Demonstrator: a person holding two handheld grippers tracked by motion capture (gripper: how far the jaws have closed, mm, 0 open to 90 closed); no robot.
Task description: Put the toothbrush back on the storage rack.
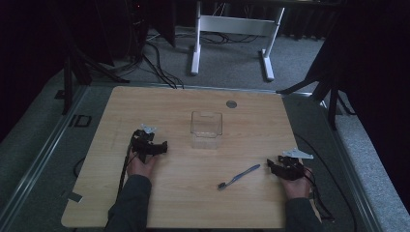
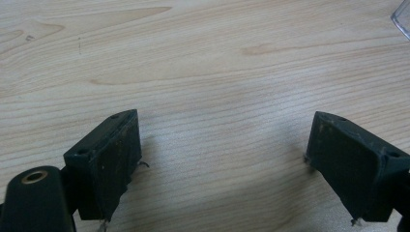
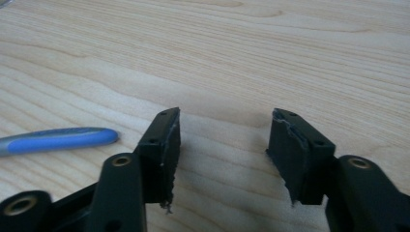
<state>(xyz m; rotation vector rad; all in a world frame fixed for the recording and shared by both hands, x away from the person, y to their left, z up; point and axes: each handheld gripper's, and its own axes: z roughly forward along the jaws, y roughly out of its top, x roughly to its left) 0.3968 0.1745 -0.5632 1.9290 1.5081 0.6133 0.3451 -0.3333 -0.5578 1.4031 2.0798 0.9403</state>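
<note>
Counter (image 1: 193, 203): one, pale wood grain, rounded corners; one small grey round disc (image 1: 231, 103) set into it near the far edge.
Toothbrush (image 1: 238, 177): one, blue and grey handle, lying flat on the counter toward the near right, bristle end nearer the person, handle end slanting toward the right claw; nothing touches it.
Box (image 1: 206, 128): one, clear plastic, open-topped, upright near the middle of the counter, well apart from the toothbrush.
Left claw (image 1: 162, 147): one, black, held in the person's left hand, left of the box and near it; jaws spread wide, bare wood between them.
Right claw (image 1: 270, 166): one, black, held in the person's right hand at the right side of the counter, just beside the handle end of the toothbrush; jaws spread, nothing between them.
Hands: two, with dark sleeves entering from the near edge.
High view adds: the whole layout, both hands, the box entire, carpet floor, a white desk frame (image 1: 235, 26) beyond the counter, black cables on the floor.
Left gripper view adds: the claw (image 2: 225, 159) close up over bare wood grain; a clear corner of the box (image 2: 402, 16) at the upper right edge.
Right gripper view adds: the claw (image 3: 225, 154) with frayed pad edges; the blue handle tip of the toothbrush (image 3: 58, 139) lying left of the jaws, outside them, apart from the near pad.
</note>
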